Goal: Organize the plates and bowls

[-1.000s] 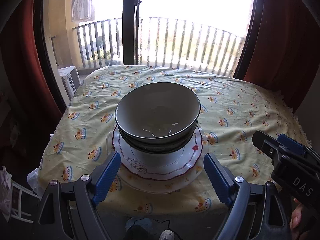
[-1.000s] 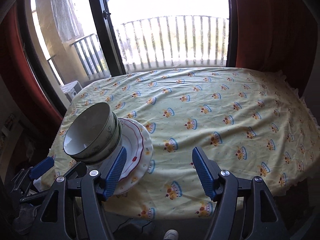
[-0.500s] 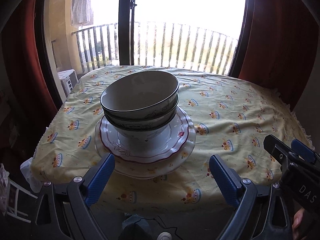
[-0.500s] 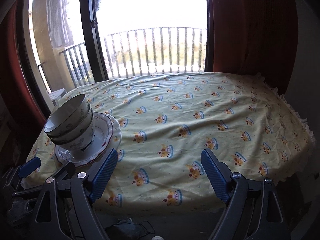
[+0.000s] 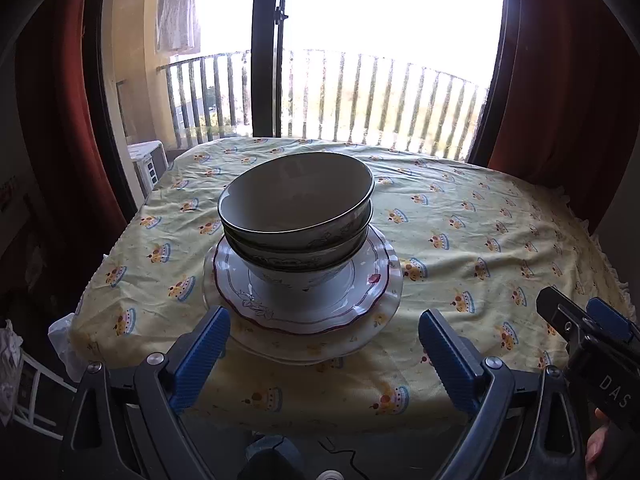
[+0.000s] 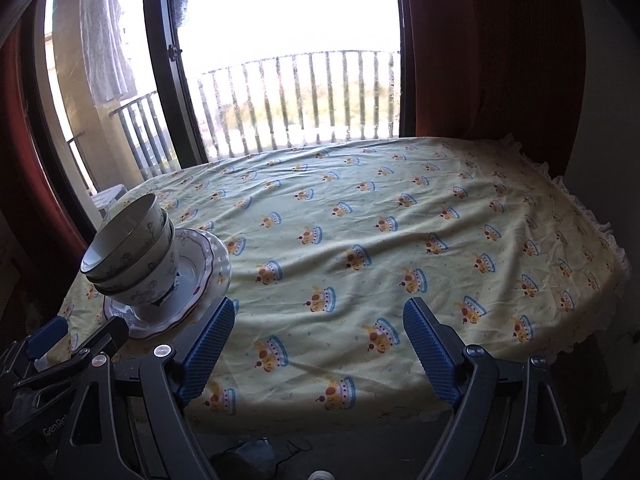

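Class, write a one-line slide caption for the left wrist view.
Open left gripper faces stacked bowls on plates atop a crown-print tablecloth.

Right gripper hovering over near edge of yellow crown-print tablecloth, jaws spread wide, gripping nothing. Nested bowls sitting on stacked plates at far left. Left gripper showing just beside the plates

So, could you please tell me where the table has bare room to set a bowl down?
The tablecloth lies bare from the stacked bowls and plates across to its frilled right edge, and back toward the balcony railing. Only the near-left corner is crowded.
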`<state>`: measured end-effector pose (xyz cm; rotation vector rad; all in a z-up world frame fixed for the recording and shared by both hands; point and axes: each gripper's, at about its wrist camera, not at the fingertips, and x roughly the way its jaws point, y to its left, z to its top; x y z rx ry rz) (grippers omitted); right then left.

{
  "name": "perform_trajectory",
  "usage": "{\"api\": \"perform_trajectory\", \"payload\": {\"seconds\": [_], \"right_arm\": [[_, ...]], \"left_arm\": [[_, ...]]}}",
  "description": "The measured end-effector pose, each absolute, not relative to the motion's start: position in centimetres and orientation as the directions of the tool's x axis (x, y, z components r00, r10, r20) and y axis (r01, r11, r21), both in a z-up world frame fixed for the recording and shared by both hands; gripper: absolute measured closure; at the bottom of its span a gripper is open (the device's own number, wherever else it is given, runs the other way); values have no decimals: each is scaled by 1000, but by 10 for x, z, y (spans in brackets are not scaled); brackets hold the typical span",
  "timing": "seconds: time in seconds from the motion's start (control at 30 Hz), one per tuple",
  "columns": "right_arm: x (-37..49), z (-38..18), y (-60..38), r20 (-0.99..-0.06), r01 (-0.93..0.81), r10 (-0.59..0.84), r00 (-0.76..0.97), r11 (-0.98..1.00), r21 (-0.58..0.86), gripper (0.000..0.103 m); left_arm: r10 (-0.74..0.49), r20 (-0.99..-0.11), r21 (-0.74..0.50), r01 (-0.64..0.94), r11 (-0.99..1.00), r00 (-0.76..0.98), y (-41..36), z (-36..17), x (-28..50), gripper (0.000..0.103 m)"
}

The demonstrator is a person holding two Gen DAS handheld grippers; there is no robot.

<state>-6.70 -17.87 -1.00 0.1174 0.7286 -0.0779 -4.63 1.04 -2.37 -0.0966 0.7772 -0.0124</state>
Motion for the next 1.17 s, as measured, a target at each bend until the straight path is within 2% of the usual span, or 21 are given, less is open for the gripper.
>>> {"api": "perform_trajectory", "payload": {"seconds": [0.17,0.83,1.17], "right_arm": [[-66,-10,-174,-667,84,-9,745,993,80,15],[-67,-11,-171,-671,69,1,742,995,77,14],[-70,-8,-175,-672,91,-14,740,993,79,9]], "left_arm": [[-47,-695,-91,-22,996,717,9,-23,-46,4],[-39,-695,-87,-30,996,718,11,-23,-47,4],[-37,-698,-89,-36,995,715,11,-20,-51,0]]}}
